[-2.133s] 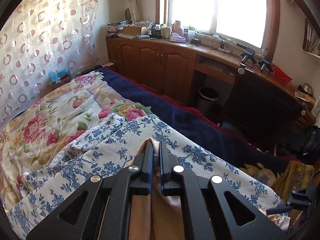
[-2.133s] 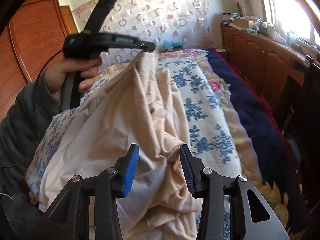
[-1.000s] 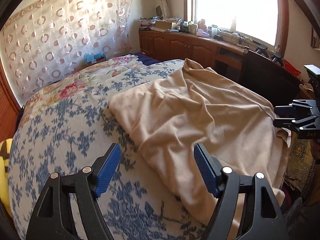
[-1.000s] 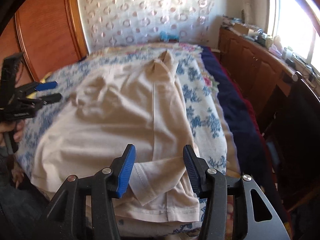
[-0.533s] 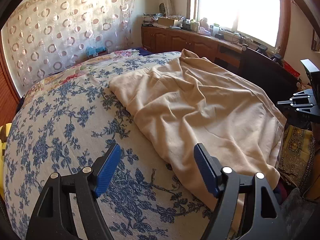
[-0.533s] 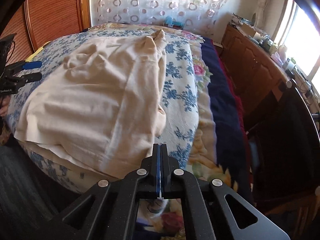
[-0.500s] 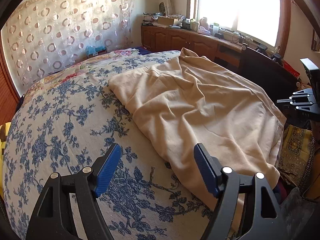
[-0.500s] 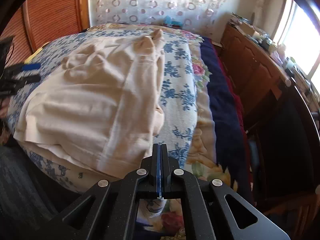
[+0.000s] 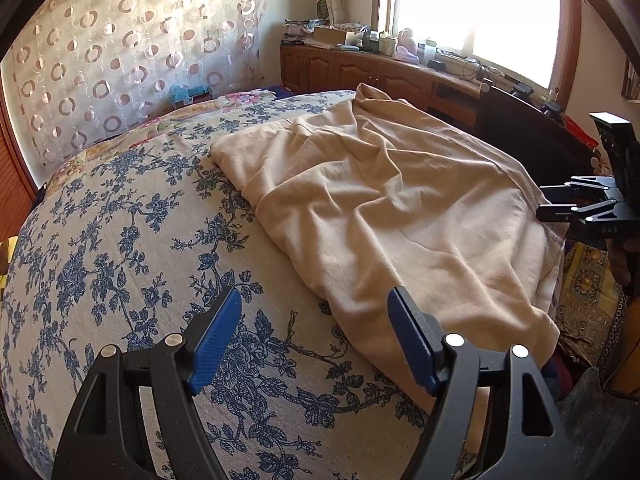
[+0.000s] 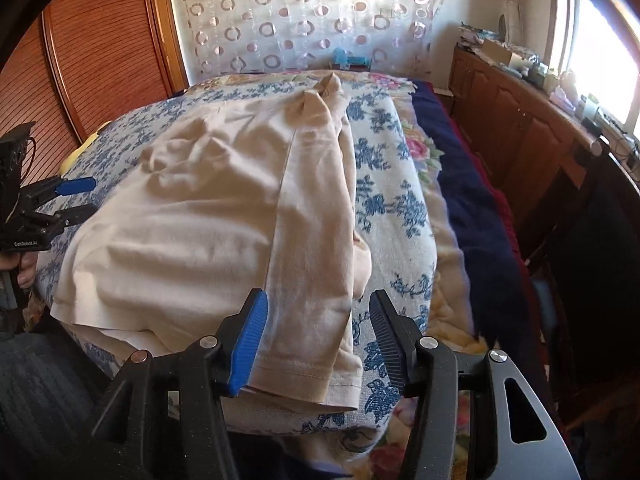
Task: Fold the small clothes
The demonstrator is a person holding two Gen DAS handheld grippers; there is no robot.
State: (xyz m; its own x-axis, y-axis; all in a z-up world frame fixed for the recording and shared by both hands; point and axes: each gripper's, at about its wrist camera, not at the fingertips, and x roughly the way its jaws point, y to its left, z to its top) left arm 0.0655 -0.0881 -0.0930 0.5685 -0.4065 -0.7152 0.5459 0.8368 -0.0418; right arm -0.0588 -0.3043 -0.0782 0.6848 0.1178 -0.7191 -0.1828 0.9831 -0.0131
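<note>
Left wrist view. Item: beige shirt (image 9: 384, 208), spread over the flowered bedspread (image 9: 120, 248), wrinkled, its near hem hanging off the bed edge. Your left claw (image 9: 314, 330) hovers above bare bedspread just beside the shirt's long edge, jaws wide apart, holding nothing. Open bedspread lies to the left; keep the fold on that side.

Right wrist view. Item: same shirt (image 10: 208, 216), one side panel already laid over along a straight crease. Your right claw (image 10: 318, 330) is spread, empty, straddling the near hem corner. Likely step: pinch both hem corners, then carry evenly. Bed edge is close below; the cabinets (image 10: 520, 136) stand well apart.
</note>
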